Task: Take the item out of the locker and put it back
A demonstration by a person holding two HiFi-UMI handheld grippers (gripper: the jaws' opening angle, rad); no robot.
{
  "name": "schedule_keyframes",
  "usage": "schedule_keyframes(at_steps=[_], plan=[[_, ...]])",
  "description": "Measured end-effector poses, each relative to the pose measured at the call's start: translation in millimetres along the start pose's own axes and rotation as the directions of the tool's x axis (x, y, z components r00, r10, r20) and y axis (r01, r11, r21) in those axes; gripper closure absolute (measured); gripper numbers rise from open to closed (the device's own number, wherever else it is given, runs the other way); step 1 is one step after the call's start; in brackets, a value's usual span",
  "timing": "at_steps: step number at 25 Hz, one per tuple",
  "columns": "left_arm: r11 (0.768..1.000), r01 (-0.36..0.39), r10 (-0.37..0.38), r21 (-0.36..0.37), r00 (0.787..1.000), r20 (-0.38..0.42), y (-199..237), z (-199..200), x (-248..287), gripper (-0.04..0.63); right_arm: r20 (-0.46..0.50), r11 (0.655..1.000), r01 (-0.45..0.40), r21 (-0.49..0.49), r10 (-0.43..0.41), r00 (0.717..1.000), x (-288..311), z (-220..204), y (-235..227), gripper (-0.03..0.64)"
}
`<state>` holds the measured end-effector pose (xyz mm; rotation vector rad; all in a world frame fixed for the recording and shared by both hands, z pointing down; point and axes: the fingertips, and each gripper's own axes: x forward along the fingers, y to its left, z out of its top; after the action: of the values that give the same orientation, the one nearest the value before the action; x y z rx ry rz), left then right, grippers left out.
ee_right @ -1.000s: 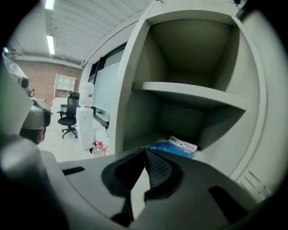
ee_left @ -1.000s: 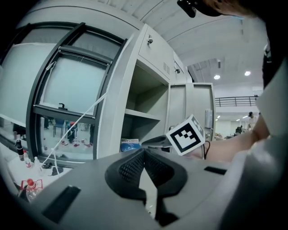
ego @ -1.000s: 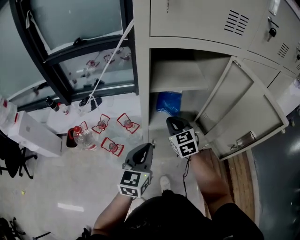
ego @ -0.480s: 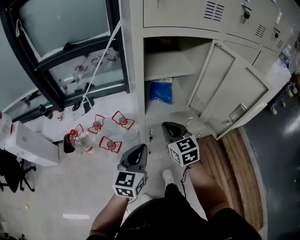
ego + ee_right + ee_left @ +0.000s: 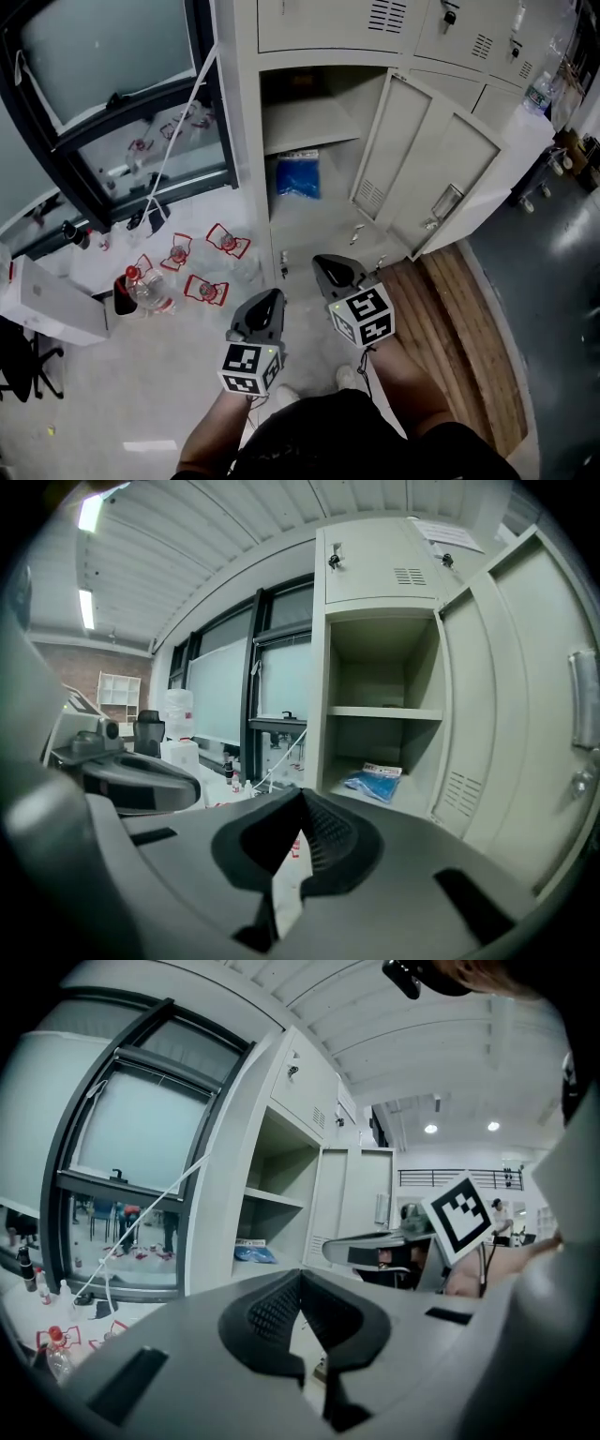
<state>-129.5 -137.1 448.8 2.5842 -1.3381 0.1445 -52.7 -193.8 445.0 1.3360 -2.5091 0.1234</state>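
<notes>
A: Grippers first. State?
B: Left gripper point(image 5: 270, 296) closed, jaws meeting at the tips, nothing between them. Right gripper point(image 5: 324, 265) the same: jaws together, empty. Both held side by side in front of the locker point(image 5: 247, 141), short of its opening.

A: The locker?
B: Door point(image 5: 441, 178) swung wide to the right. One shelf point(image 5: 305, 127) splits the open bay in two. The blue bag point(image 5: 298, 176) lies on the floor of the lower compartment, toward the back, under the shelf. Neither gripper touches it. More closed locker doors above and to the right.

A: Floor?
B: Pale floor by the person's feet. A wooden strip point(image 5: 450, 319) runs under the open door. To the left, a cluster of red-trimmed clear items point(image 5: 202, 258); cannot tell what they are. Beside them a plastic bottle point(image 5: 141, 292), then a white box point(image 5: 47, 302).

A: Beyond that?
B: Dark-framed window point(image 5: 94, 56) left of the locker, a white cord point(image 5: 178, 141) hanging slantwise across it.
</notes>
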Motion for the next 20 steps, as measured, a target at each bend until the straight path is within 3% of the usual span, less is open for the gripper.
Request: schedule_keyframes(at_steps=[9,20], plan=[[0.997,-0.069,0.069,-0.025,0.998,0.011,-32.4,-0.5,7.3,0.591,0.015,0.998,-0.069,0.004,0.069,0.998,-37.4,-7.0,-9.3,0.617],[0.984,-0.175,0.175,-0.012,0.985,0.001,-112.4,-11.1,13.7,0.591,0.050,0.979,-0.204,0.021,0.203,0.978,-103.5,-30.0,-32.0,0.617]])
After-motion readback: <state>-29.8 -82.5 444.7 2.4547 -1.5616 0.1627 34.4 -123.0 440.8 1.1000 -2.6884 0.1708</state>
